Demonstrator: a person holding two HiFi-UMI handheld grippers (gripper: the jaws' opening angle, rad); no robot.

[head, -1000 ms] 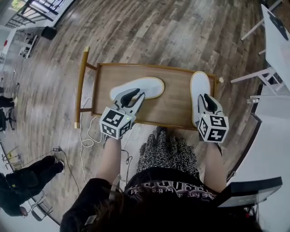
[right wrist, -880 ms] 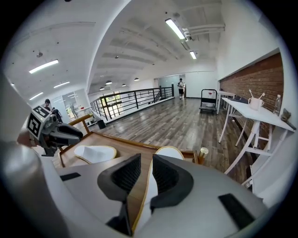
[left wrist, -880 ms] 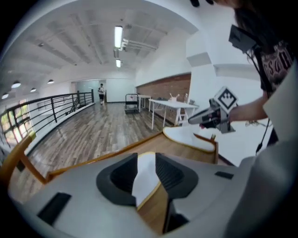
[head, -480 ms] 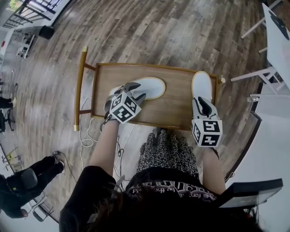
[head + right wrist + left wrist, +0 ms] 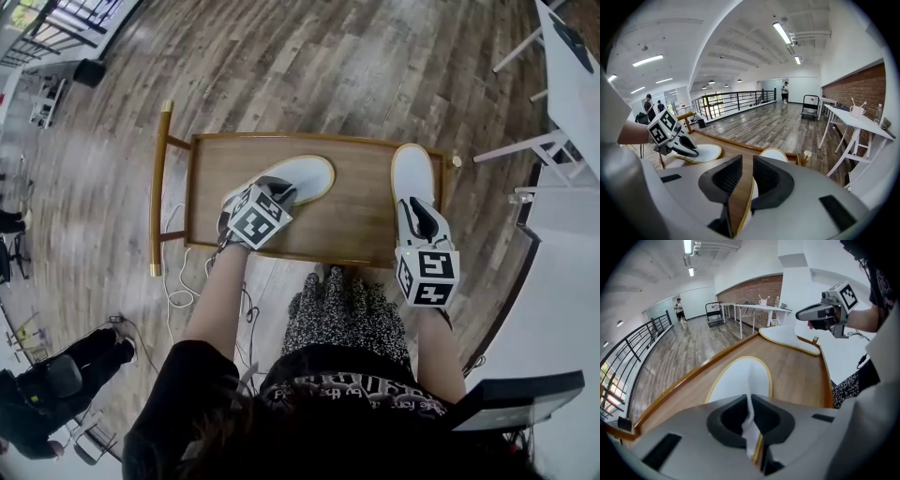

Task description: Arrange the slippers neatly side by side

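Two flat white slippers with yellow rims lie on a low wooden table [image 5: 356,220]. The left slipper [image 5: 300,176] lies slantwise at mid-table, and my left gripper [image 5: 274,194] is at its near end. Its jaws are closing, and in the left gripper view they pinch a fold of that slipper [image 5: 740,380]. The right slipper [image 5: 412,169] points away from me along the table's right edge. My right gripper [image 5: 417,214] hovers over its near end. Its jaws stand a narrow gap apart, and the table and the rim of the right slipper [image 5: 772,154] show through that gap.
The table has a raised rim and a side rail [image 5: 159,187] on the left, with a cable [image 5: 178,281] on the floor there. A white desk [image 5: 562,84] stands at the right. People stand far off by the railing [image 5: 648,105].
My left gripper moved forward from the table's near edge onto the left slipper and closed on it. The right gripper drew back slightly toward me.
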